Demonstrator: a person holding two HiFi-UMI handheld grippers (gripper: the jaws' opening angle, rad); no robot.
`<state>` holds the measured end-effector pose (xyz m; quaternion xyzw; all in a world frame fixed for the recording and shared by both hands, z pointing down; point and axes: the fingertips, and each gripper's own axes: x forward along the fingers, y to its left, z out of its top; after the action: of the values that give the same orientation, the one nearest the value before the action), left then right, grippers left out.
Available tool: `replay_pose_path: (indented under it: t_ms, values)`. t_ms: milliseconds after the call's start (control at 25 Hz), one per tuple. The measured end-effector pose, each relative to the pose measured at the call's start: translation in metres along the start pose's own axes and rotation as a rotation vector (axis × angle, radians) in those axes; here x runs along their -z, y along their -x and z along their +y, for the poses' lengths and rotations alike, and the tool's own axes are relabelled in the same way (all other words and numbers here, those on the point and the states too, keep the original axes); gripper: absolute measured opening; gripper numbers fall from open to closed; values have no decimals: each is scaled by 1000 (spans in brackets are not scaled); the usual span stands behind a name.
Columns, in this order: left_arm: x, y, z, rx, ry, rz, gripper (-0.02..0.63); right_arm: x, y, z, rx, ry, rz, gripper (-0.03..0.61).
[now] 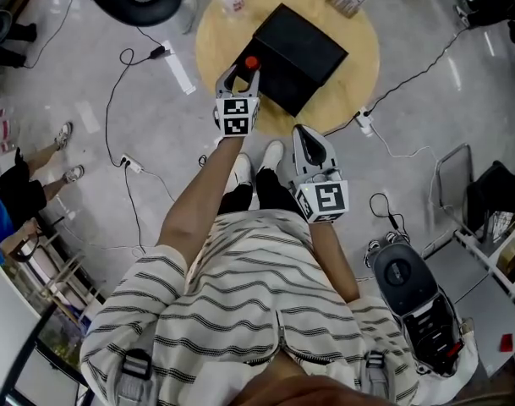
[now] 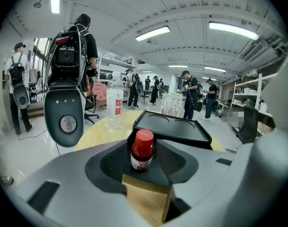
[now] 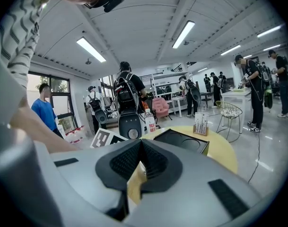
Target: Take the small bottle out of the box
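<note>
Wooden table; small bottle upright, cap up

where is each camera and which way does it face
Head view: on the person's head, facing steeply down at the round pale wooden table and black box; striped shirt, left gripper and right gripper show.
Left gripper view: rides the left gripper, facing along its parted jaws at the small red-capped bottle between them.
Right gripper view: rides the right gripper, facing across the table; its closed jaws and a striped sleeve show.
Shared: all three see the box and the clear water bottle.
</note>
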<state>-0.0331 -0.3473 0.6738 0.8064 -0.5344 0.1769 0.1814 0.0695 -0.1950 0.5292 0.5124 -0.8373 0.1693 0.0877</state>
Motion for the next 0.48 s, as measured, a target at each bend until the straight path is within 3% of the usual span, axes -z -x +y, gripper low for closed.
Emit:
replay_pose_path:
  t_ms: [480]
  values:
    - [-2,-18,-3,1,-3,10,184,4,8,-6,12,-7,6,18]
